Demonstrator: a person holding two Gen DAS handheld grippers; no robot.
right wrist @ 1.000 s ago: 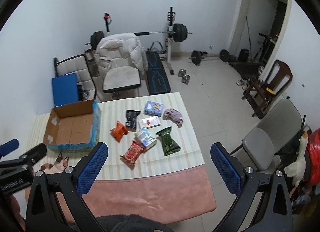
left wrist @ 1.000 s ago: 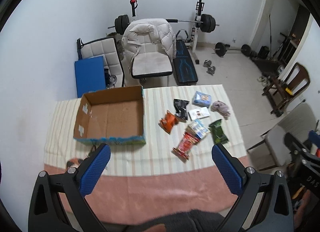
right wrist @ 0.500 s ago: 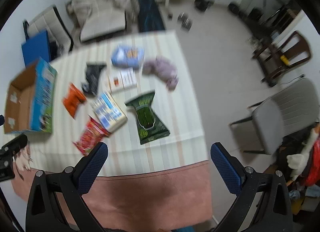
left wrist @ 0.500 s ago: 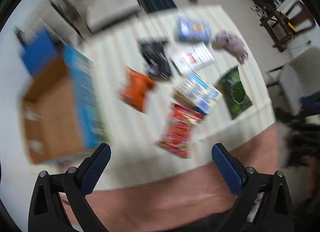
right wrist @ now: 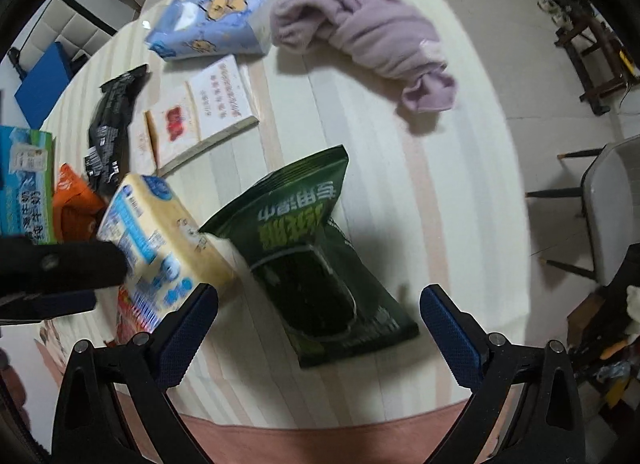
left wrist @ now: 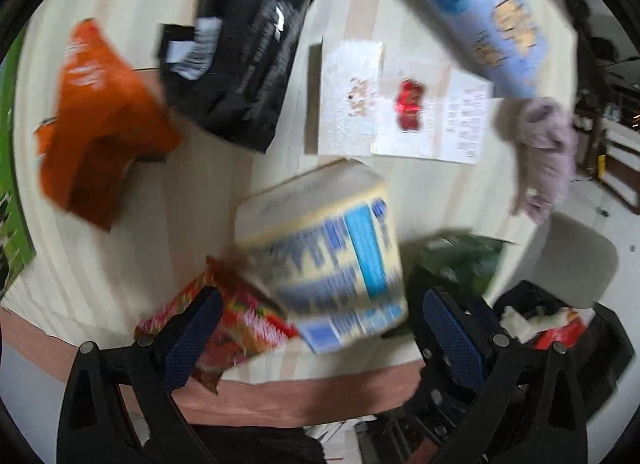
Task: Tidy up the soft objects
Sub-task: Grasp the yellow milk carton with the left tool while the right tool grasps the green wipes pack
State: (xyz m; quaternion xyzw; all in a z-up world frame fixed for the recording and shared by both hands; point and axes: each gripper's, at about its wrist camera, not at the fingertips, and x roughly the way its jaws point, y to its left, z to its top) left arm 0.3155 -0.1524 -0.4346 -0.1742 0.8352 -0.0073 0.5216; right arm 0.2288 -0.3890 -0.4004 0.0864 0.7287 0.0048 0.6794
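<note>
My left gripper (left wrist: 320, 332) is open, low over a cream-and-blue tissue pack (left wrist: 328, 260) that lies partly on a red snack packet (left wrist: 224, 316). The pack sits between the fingers, and no pad presses on it. My right gripper (right wrist: 320, 330) points down over a dark green wipes pack (right wrist: 312, 256). Its jaws are closing, still wide, with the pack's near end between them and untouched. A purple cloth (right wrist: 368, 44), a light blue tissue pack (right wrist: 216, 20), a white booklet (right wrist: 204, 112), a black packet (right wrist: 112, 116) and an orange packet (right wrist: 74, 204) lie farther back.
The striped table cover (right wrist: 400, 184) ends at a pink edge (right wrist: 320, 436) near me. A cardboard box with a blue printed side (right wrist: 24, 192) stands at the left. A grey chair (right wrist: 612, 204) stands off the table's right side. The left gripper's black arm (right wrist: 60, 264) reaches in beside the cream pack.
Both grippers have dropped from high above the table to just over the packs and tipped downward. The room beyond has left the views and the packs fill them.
</note>
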